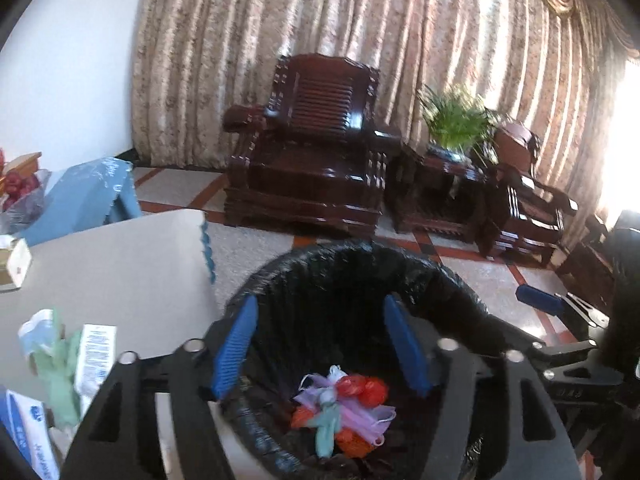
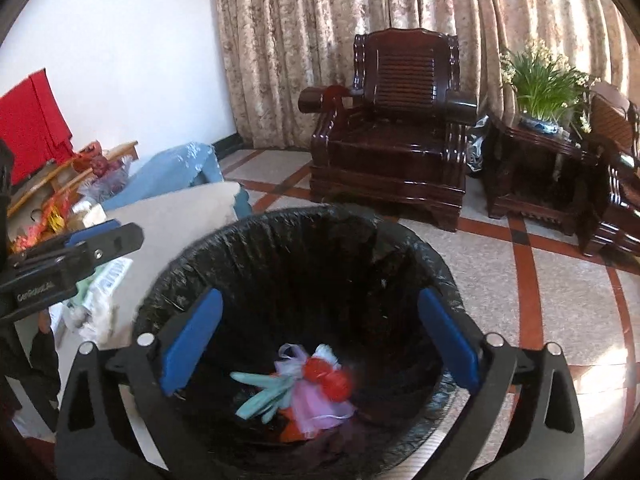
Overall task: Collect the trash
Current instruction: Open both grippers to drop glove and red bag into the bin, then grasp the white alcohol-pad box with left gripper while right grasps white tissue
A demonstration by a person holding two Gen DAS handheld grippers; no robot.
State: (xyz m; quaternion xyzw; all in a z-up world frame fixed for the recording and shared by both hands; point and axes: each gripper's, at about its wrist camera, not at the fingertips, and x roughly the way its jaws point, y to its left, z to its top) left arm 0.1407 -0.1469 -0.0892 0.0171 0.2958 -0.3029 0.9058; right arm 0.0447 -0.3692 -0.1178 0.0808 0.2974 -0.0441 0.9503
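A bin lined with a black bag point(image 1: 420, 280) point(image 2: 248, 236) stands on the floor by the table. At its bottom lies trash point(image 1: 344, 412) point(image 2: 304, 388): green, purple and red-orange plastic pieces. My left gripper point(image 1: 320, 344) is open and empty above the bin mouth. My right gripper point(image 2: 320, 344) is open and empty above the bin; it also shows at the right of the left wrist view point(image 1: 560, 312). More trash lies on the grey table point(image 1: 112, 264): a green wrapper point(image 1: 56, 364) and white packets point(image 1: 96, 356).
A dark wooden armchair point(image 1: 312, 148) point(image 2: 392, 124), a side table with a plant point(image 1: 452, 120) point(image 2: 540, 80) and a second chair point(image 1: 524, 200) stand before the curtains. A blue cloth point(image 1: 88, 196) and a small carton point(image 1: 12, 264) are at the left.
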